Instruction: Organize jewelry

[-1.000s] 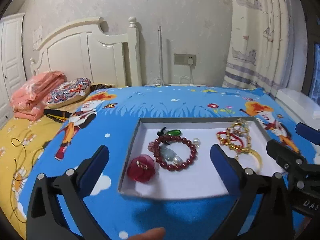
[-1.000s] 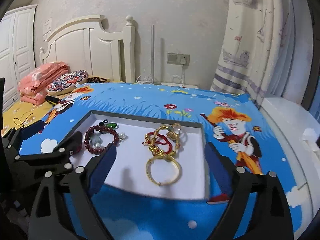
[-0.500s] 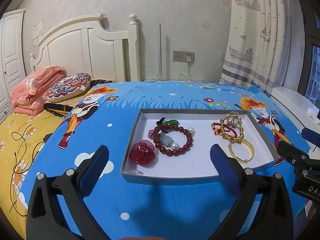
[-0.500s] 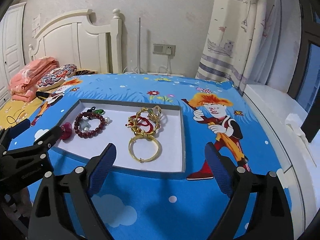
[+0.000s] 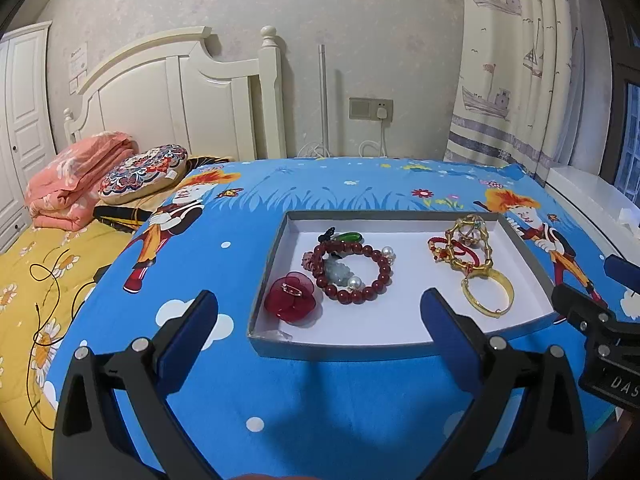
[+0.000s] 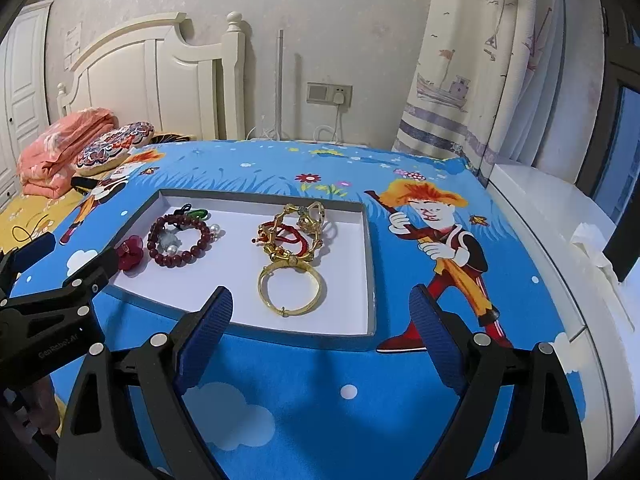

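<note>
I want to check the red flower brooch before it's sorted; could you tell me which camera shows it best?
The left wrist view: the red flower brooch lies fully visible in the tray. In the right wrist view the left gripper partly hides it.

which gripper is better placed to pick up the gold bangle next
Probably the right gripper. Its open jaws sit just in front of the gold bangle, near the tray's right end. The left gripper, also open, lines up with the red bead bracelet and flower brooch.
</note>
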`<state>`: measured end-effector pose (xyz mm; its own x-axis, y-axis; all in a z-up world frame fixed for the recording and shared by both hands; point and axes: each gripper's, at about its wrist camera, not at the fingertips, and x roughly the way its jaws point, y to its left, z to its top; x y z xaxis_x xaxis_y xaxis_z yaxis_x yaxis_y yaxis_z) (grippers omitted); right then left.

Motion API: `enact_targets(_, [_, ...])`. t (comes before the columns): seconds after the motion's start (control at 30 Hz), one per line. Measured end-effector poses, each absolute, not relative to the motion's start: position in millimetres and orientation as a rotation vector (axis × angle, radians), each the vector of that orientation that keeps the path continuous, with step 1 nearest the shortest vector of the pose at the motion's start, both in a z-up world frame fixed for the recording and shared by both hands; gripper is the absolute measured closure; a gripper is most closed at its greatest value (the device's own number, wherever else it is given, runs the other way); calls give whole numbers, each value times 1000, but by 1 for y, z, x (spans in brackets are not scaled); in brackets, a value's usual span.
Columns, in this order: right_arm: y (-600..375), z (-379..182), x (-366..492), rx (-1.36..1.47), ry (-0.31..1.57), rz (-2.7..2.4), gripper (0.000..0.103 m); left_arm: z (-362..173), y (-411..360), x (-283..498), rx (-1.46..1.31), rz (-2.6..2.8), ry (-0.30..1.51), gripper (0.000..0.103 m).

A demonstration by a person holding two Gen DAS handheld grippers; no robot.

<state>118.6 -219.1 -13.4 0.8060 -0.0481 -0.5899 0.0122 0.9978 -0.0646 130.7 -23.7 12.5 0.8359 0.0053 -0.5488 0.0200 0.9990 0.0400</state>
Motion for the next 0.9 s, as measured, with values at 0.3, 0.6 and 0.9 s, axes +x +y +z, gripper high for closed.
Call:
enact_targets(0.3, [-214,-16,117,-73,636,-26,19,10,-25,129,49,-7,587,5])
enact_targets(0.6, [-212,-15,115,-88,627,-37,19,14,-22,125,49,6,576,5])
enact_targets(0.9, [-210,-19,114,-98,633,-32,19,15,-23,121,57,30,549,5])
